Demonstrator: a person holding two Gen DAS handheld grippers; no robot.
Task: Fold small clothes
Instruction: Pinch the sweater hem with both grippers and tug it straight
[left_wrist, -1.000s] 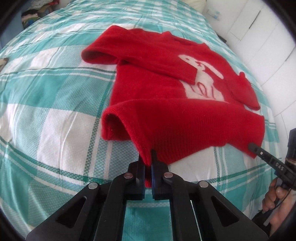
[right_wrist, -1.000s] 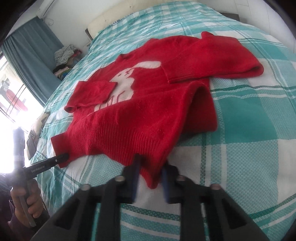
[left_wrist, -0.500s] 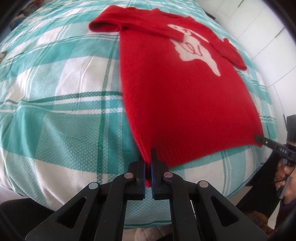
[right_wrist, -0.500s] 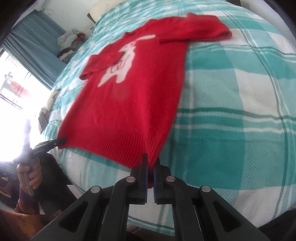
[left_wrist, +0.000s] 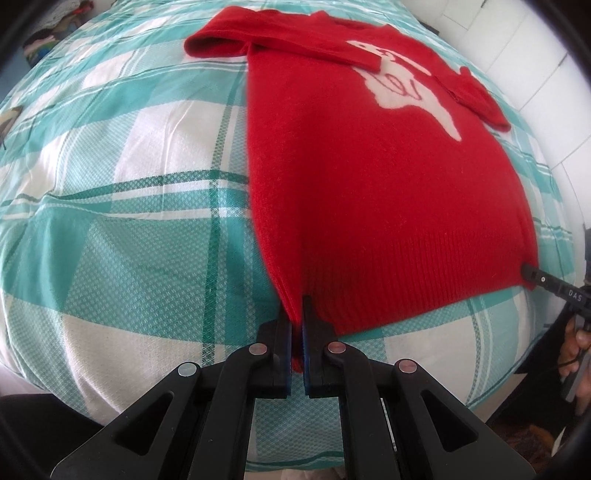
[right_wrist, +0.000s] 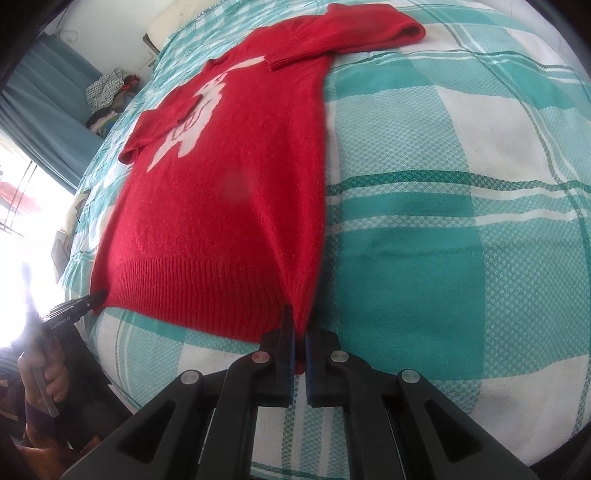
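Observation:
A small red sweater (left_wrist: 376, 192) with a white animal figure lies stretched flat on the bed, both sleeves folded across its chest. My left gripper (left_wrist: 297, 306) is shut on the hem's left corner. My right gripper (right_wrist: 299, 317) is shut on the hem's right corner, and the sweater (right_wrist: 229, 192) runs away from it toward the pillow end. Each gripper shows in the other's view: the right gripper (left_wrist: 532, 275) at the far hem corner, the left gripper (right_wrist: 94, 297) likewise. The ribbed hem lies taut between the two.
The teal and white checked bedspread (left_wrist: 129, 221) covers the bed, and its near edge drops off just below the grippers. A pile of clothes (right_wrist: 107, 92) sits by blue curtains. White cupboard doors (left_wrist: 546, 74) stand at the right. A hand (right_wrist: 40, 373) holds the left gripper's handle.
Both grippers pulled the hem toward the near bed edge. The doubled-over lower part of the sweater has unfolded and the body now lies flat and stretched. Both grips held.

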